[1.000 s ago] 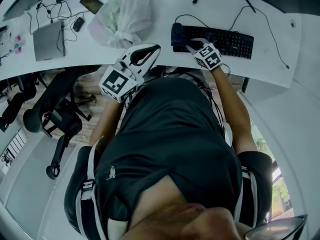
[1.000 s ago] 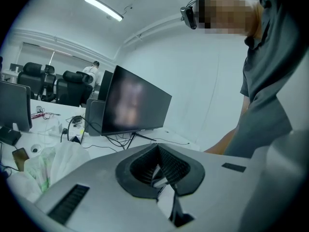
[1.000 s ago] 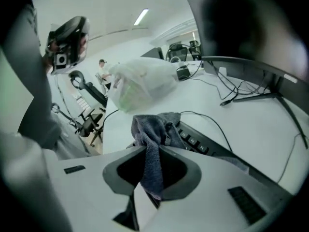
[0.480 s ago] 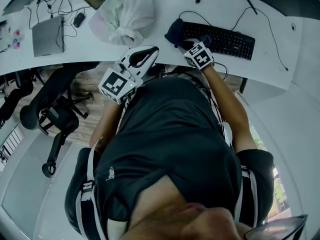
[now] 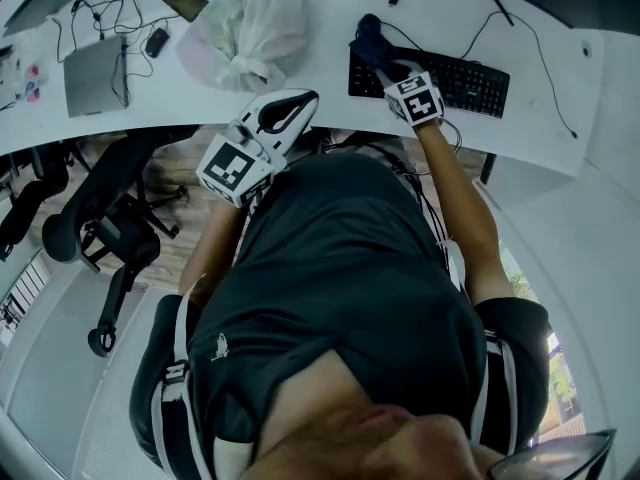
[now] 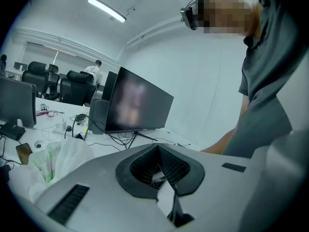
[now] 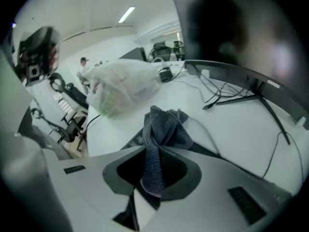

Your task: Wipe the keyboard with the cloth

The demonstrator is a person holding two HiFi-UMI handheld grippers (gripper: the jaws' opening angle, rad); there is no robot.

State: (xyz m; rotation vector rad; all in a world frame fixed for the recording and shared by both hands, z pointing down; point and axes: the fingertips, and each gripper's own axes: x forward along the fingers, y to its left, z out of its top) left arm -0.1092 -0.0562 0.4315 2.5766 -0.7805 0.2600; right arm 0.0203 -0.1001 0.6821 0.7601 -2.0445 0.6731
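A black keyboard [image 5: 455,80] lies on the white desk [image 5: 320,98], in front of the person's right arm. My right gripper [image 5: 392,66] is over the keyboard's left end, shut on a dark grey cloth [image 5: 370,40]. In the right gripper view the cloth [image 7: 161,132] is pinched between the jaws and bunches out ahead of them, with the keyboard [image 7: 136,140] just beneath. My left gripper [image 5: 288,108] hangs at the desk's front edge, apart from the keyboard. Its jaws [image 6: 159,170] are closed together with nothing in them.
A white plastic bag [image 5: 250,28] sits left of the keyboard. A closed laptop [image 5: 95,73], a phone [image 5: 182,5] and cables lie at the far left. A monitor [image 6: 137,103] stands at the back of the desk. An office chair [image 5: 100,228] stands on the floor to the left.
My right gripper swung left along the keyboard's left end, then back right and farther from the person, dragging the cloth with it. The left gripper stayed put.
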